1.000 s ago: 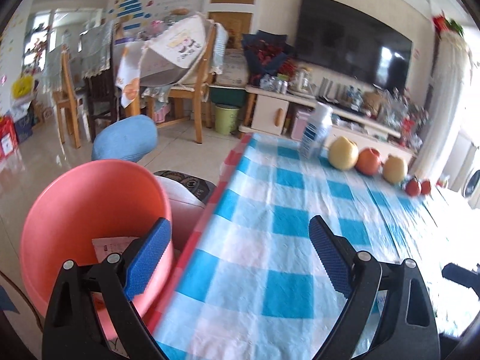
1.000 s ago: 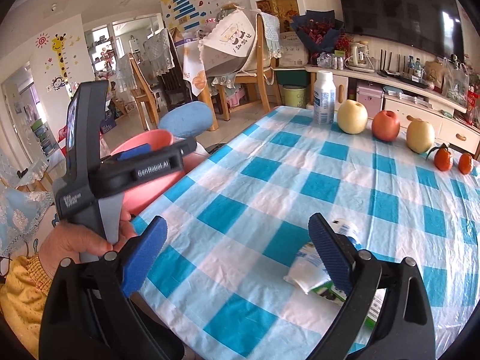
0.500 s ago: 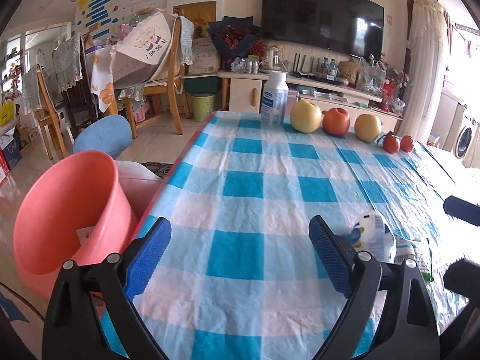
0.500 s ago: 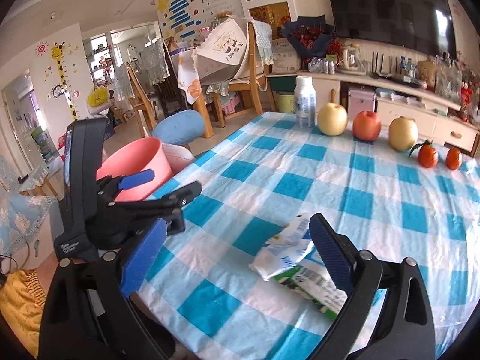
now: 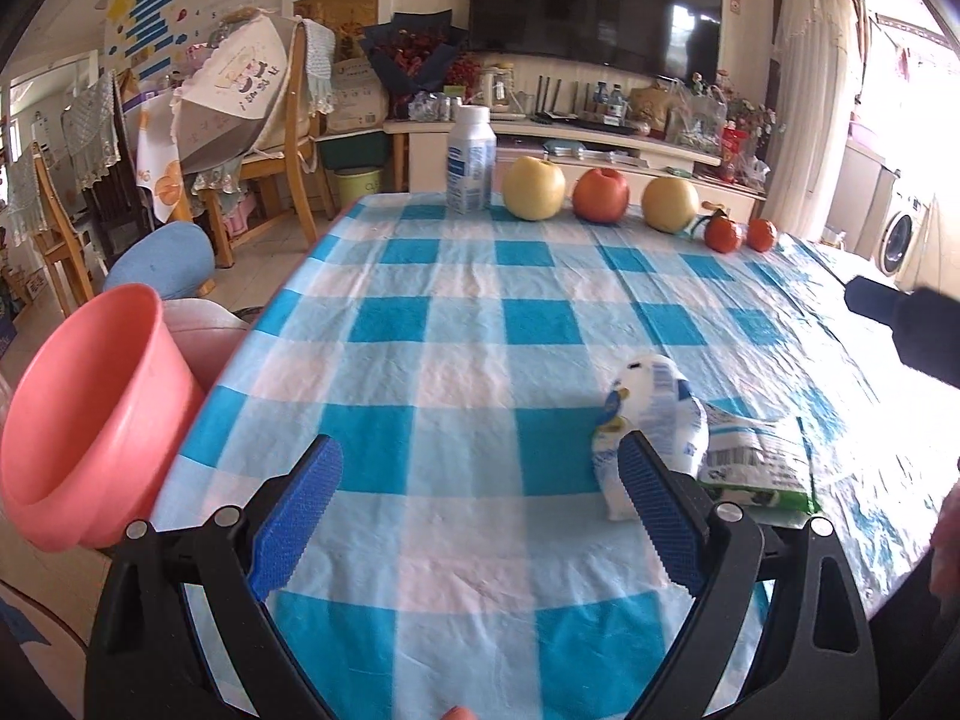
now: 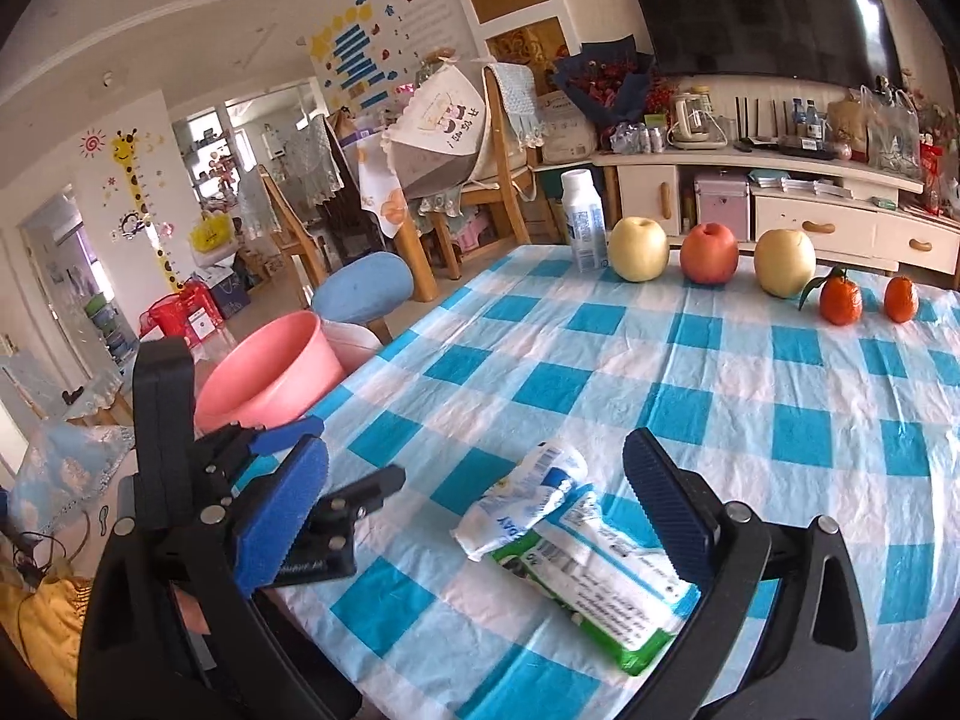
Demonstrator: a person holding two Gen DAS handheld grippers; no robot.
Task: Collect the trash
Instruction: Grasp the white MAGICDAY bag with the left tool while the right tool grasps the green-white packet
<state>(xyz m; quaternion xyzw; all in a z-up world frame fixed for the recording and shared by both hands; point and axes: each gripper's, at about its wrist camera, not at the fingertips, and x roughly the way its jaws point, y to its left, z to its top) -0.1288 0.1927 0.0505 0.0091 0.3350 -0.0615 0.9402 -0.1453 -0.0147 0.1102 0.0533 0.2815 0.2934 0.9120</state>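
A crumpled white-and-blue wrapper (image 5: 651,414) lies on the blue checked tablecloth, against a flat green-and-white packet (image 5: 759,471). Both show in the right wrist view, the wrapper (image 6: 522,501) and the packet (image 6: 606,582). My left gripper (image 5: 480,516) is open and empty over the table's near edge; its right finger is just in front of the wrapper. My right gripper (image 6: 480,516) is open and empty, with both pieces between its fingers. A pink bucket (image 5: 90,414) stands off the table's left edge; it also shows in the right wrist view (image 6: 270,366).
Along the far edge stand a white bottle (image 5: 471,159), two yellow apples, a red apple (image 5: 600,195) and two small oranges (image 5: 723,234). A blue stool (image 5: 162,261) and wooden chairs stand on the floor to the left. The left gripper's body (image 6: 180,456) shows at left.
My left gripper has swung right, from over the bucket to over the table, and the wrapper came into its view. My right gripper has drawn closer to the wrapper and packet. Both stay open.
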